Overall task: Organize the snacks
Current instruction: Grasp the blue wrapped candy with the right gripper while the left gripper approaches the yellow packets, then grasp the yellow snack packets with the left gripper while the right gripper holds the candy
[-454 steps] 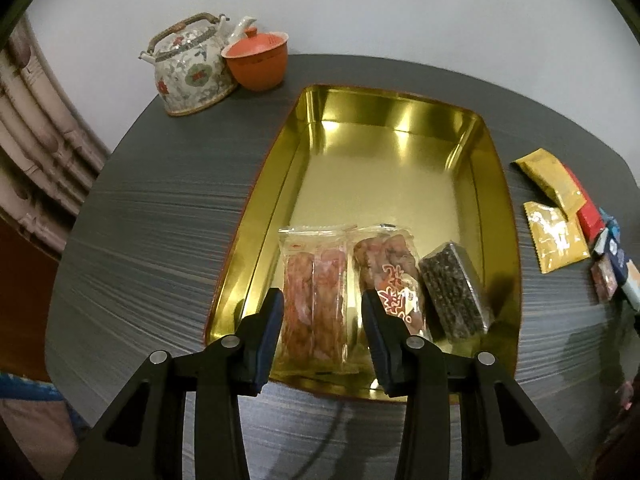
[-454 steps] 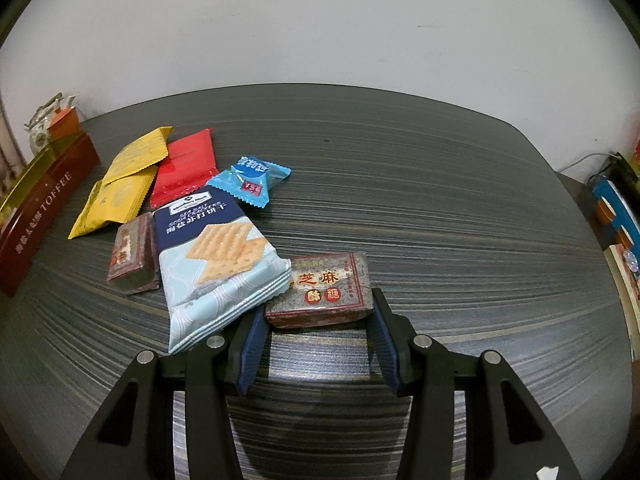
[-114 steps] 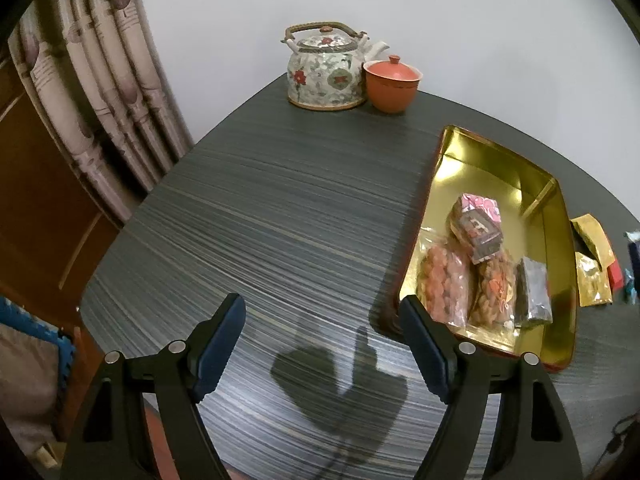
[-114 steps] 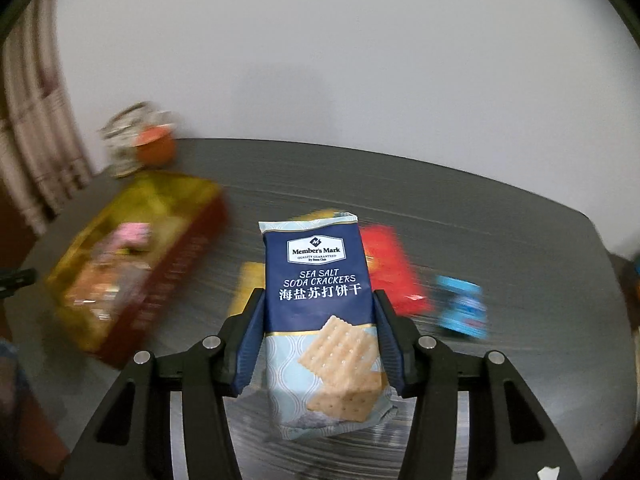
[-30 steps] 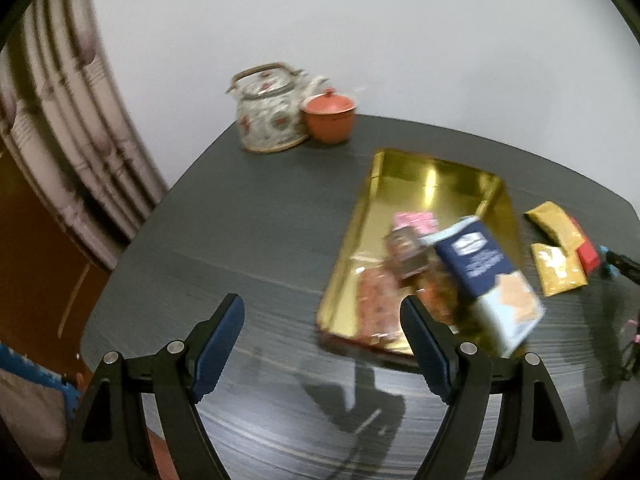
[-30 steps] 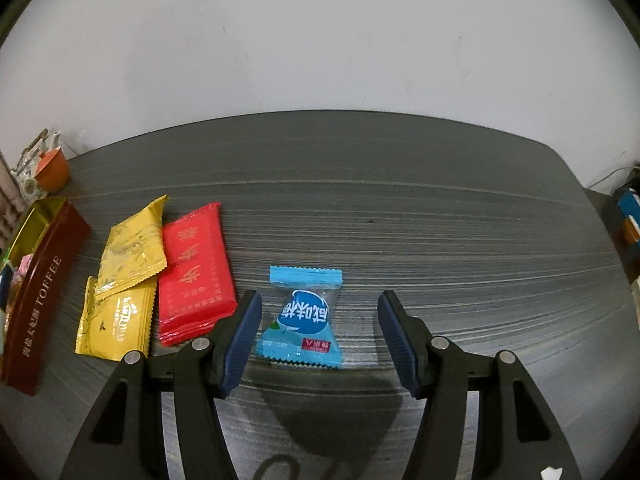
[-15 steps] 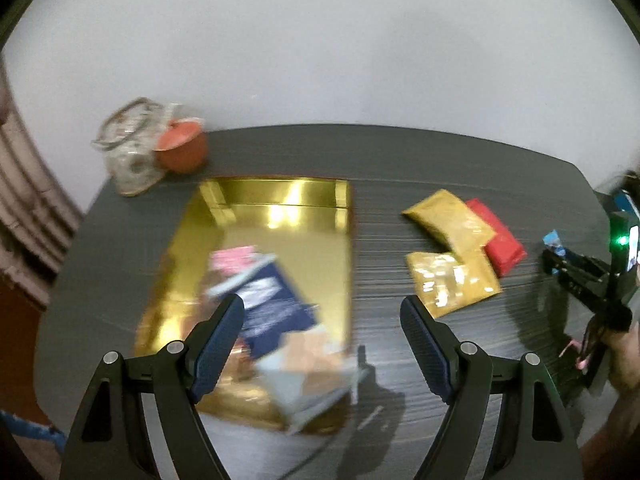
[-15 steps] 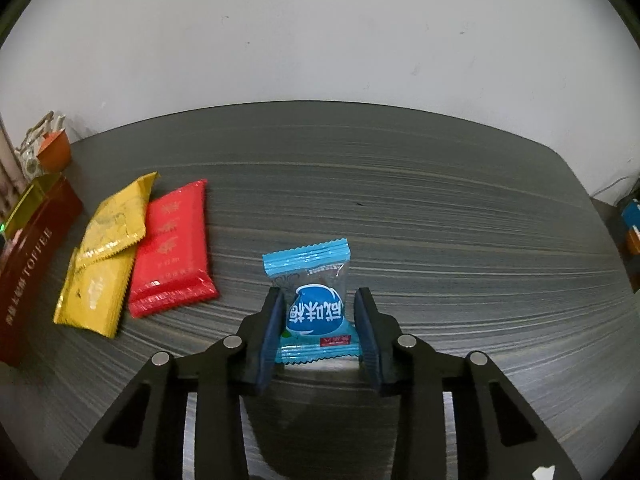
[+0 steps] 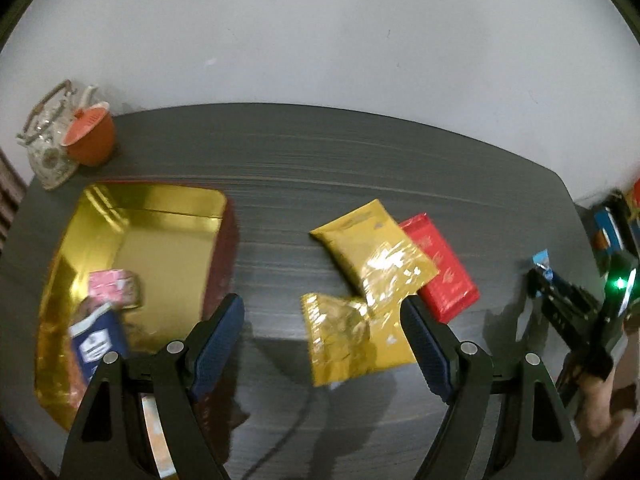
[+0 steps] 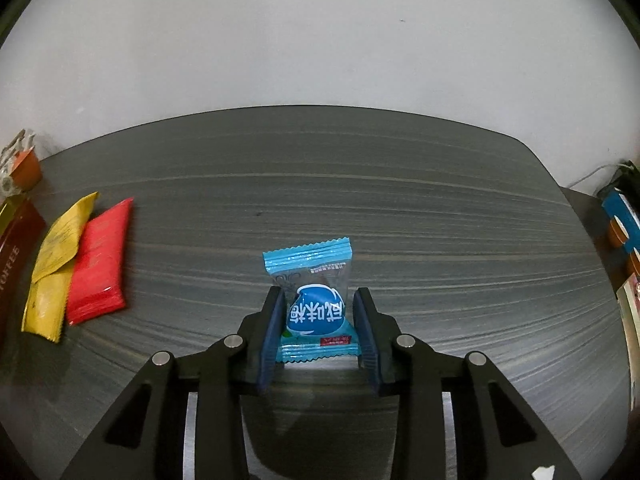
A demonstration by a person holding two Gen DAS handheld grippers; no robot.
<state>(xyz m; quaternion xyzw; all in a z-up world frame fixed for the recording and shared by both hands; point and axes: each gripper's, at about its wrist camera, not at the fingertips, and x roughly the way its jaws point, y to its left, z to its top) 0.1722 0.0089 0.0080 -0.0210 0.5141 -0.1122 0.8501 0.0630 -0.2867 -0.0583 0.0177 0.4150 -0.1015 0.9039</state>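
Observation:
My right gripper [image 10: 316, 332] is shut on a small blue candy packet [image 10: 314, 304] and holds it above the dark table. In the left wrist view the right gripper [image 9: 540, 276] shows at the far right with the blue packet. My left gripper [image 9: 322, 332] is open and empty, above two yellow packets [image 9: 372, 264] [image 9: 352, 340] and a red packet [image 9: 440, 268]. The gold tin tray [image 9: 160, 208] at the left holds a blue cracker pack [image 9: 96, 344], a pink packet [image 9: 114, 288] and other snacks.
A floral teapot [image 9: 48, 148] and an orange lidded cup [image 9: 90, 138] stand at the table's back left corner. The yellow packets [image 10: 56, 248] and red packet [image 10: 98, 260] lie left of my right gripper. Boxes [image 10: 620, 220] sit beyond the table's right edge.
My right gripper has closed on the blue candy packet and lifted it. My left gripper has swung right, from over the tray to over the yellow packets.

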